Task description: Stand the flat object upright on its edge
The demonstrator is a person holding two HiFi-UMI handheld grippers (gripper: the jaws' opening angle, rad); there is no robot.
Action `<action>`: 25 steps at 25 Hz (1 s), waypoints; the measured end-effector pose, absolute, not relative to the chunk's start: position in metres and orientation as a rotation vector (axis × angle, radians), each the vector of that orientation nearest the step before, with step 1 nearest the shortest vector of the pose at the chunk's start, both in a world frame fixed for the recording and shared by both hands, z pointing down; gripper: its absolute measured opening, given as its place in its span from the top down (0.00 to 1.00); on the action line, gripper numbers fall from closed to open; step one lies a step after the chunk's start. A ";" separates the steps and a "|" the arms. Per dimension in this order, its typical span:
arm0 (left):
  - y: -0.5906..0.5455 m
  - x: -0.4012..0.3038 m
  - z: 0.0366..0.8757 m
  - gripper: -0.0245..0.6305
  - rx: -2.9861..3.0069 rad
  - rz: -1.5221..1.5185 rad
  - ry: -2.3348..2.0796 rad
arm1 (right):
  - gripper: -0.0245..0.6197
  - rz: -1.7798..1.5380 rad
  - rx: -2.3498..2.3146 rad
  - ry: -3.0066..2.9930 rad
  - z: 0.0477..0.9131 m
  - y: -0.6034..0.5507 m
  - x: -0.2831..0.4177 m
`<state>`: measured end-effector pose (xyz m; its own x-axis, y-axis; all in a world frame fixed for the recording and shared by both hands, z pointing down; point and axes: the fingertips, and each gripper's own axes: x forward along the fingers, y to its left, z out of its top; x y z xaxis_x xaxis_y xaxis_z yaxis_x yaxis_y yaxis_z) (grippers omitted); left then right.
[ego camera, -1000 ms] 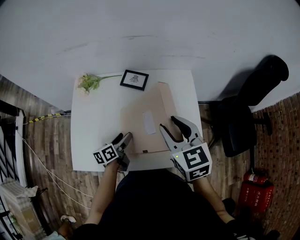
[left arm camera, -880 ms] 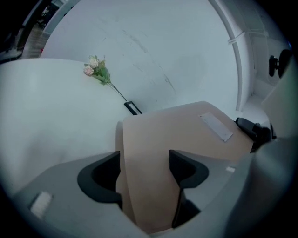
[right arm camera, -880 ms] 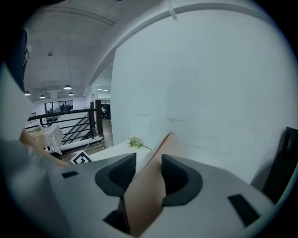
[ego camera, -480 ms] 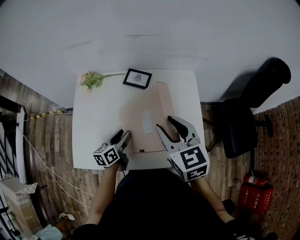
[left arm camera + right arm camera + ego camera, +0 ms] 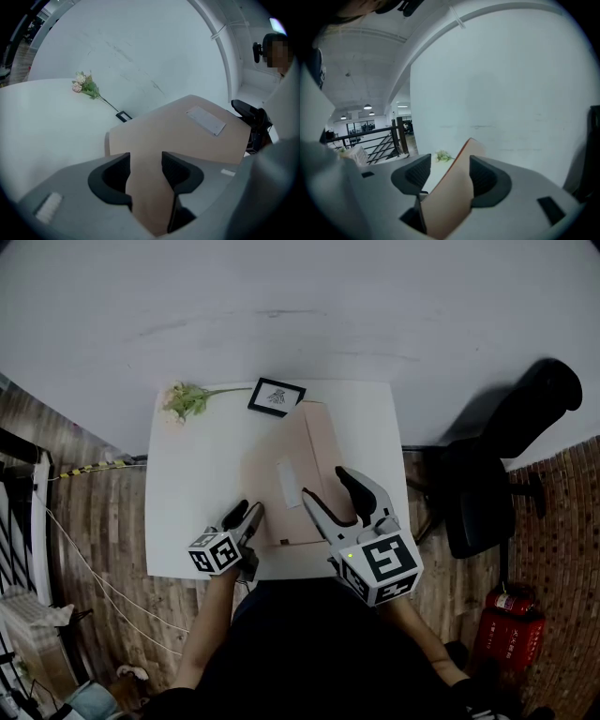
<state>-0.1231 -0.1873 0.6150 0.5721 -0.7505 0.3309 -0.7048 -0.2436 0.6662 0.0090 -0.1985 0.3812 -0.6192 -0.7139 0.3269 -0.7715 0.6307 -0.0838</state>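
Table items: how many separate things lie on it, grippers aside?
3: a flower sprig at the far left corner, a black picture frame beside it, and a tan cardboard sheet in the middle. Anything beneath that sheet is hidden.

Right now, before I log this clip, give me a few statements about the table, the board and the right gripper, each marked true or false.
1. The tan board lies fully flat on the table. False: it is tilted, with one side lifted.
2. A flower sprig lies at the table's far left corner. True.
3. The framed picture sits at the table's near edge. False: it is at the far edge, beside the sprig.
4. The right gripper has nothing between its jaws. False: the board stands between them as they open.
5. A black chair stands right of the table. True.
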 end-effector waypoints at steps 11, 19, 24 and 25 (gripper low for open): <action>-0.187 -0.124 0.617 0.66 1.982 -0.111 -1.150 | 0.54 0.701 1.232 -2.620 0.383 -0.207 0.014; -0.187 -0.130 0.613 0.66 2.027 -0.029 -1.160 | 0.64 0.546 1.150 -2.688 0.365 -0.195 -0.019; -0.185 -0.131 0.607 0.66 2.053 -0.001 -1.161 | 0.64 0.502 1.115 -2.747 0.358 -0.191 -0.034; -0.184 -0.131 0.607 0.66 2.058 0.006 -1.163 | 0.64 0.491 1.110 -2.759 0.356 -0.191 -0.037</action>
